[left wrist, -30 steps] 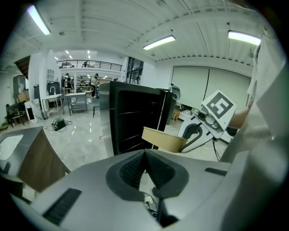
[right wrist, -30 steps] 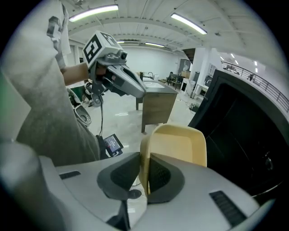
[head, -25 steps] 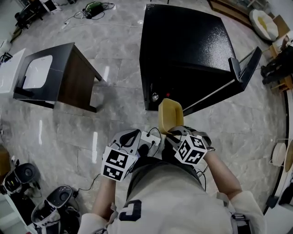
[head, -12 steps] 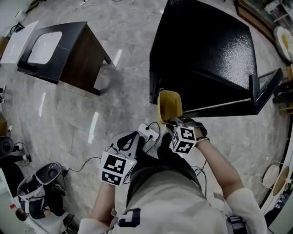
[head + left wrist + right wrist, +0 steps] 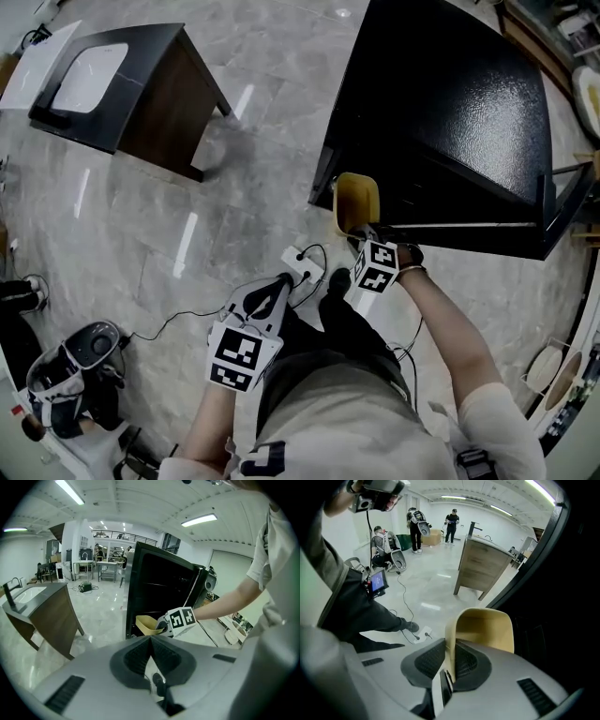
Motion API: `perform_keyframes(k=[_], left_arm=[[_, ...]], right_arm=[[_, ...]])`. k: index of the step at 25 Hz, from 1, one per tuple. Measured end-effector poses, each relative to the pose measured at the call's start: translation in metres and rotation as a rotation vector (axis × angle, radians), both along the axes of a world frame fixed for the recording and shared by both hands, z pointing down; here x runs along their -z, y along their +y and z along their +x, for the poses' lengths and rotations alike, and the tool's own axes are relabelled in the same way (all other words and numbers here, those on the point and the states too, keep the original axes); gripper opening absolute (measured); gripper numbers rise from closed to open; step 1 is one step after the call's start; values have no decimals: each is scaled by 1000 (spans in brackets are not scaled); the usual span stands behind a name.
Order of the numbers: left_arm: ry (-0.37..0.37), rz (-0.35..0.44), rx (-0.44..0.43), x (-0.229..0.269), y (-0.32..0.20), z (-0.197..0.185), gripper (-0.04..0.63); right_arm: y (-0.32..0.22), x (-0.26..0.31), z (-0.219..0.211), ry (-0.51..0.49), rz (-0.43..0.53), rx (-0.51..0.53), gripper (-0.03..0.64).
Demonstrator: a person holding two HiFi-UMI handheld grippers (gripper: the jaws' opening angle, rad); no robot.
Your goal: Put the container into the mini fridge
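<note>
Slippage threatens: fingers of the right gripper (image 5: 449,648) pinch only one thin wall of the yellow container (image 5: 357,202), held at the left of the mini fridge (image 5: 441,122) opening; clipping the frame could twist it loose. On the left gripper (image 5: 151,651), fingers sit together, empty.

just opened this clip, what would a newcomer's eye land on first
The big black fridge fills the upper right of the head view, its door open. At its opening is a yellow container, pinched by one wall in the right gripper. The left gripper hangs shut and empty lower down, to the left.
</note>
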State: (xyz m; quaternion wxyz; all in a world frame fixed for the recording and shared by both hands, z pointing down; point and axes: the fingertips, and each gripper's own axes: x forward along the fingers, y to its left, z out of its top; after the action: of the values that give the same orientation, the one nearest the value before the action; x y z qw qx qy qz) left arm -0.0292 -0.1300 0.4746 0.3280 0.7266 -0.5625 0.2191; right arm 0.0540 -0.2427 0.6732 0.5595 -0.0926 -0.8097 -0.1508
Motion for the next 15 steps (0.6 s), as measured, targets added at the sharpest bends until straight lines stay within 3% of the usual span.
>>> perform_keyframes(k=[15], left_arm=[[33, -60, -16, -25, -5, -17, 55]], right_arm=[[-54, -40, -24, 17, 91, -10, 52]])
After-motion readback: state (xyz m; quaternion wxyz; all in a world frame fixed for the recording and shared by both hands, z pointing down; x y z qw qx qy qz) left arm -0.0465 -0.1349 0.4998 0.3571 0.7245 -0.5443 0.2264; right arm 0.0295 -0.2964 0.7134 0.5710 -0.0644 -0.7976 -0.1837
